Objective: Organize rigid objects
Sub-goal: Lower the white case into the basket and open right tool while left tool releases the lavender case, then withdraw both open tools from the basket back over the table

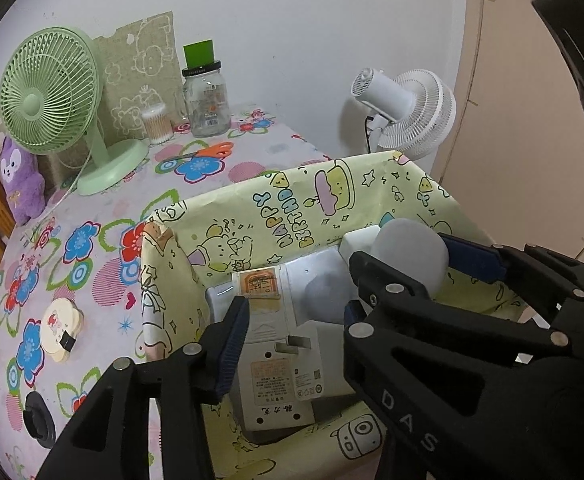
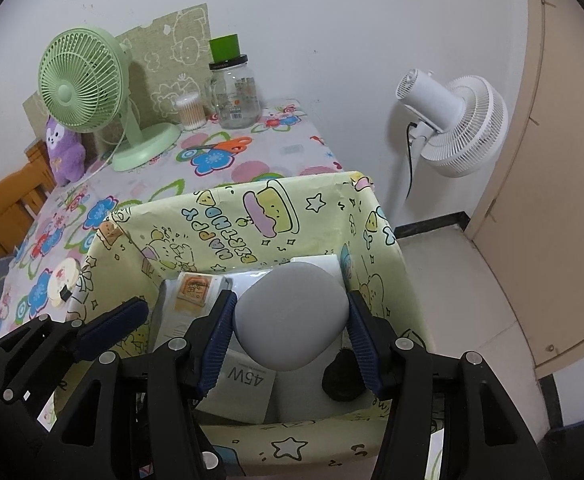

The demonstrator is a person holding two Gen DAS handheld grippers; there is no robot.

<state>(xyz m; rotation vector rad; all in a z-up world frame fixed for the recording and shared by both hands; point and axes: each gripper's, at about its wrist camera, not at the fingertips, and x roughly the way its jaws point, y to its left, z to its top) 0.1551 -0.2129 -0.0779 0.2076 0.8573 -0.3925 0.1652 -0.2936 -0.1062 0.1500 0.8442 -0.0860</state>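
Observation:
A yellow cartoon-print box (image 1: 292,204) (image 2: 252,216) stands at the near right corner of the flowered table. It holds white charger boxes (image 1: 276,344) (image 2: 248,384) and a small black object (image 2: 341,380). My right gripper (image 2: 292,340) is shut on a grey rounded pebble-shaped object (image 2: 292,316) (image 1: 411,256), held above the inside of the box. My left gripper (image 1: 295,340) is open over the box with nothing between its fingers; it also shows at the left of the right wrist view (image 2: 128,320).
On the table (image 1: 92,216): a green desk fan (image 1: 52,92), a purple plush (image 1: 20,180), a glass jar with a green cup on top (image 1: 206,100), cotton swabs (image 1: 156,119), orange scissors (image 1: 208,151), a round cream case (image 1: 60,326), a black disc (image 1: 38,420). A white floor fan (image 2: 451,120) stands at the right.

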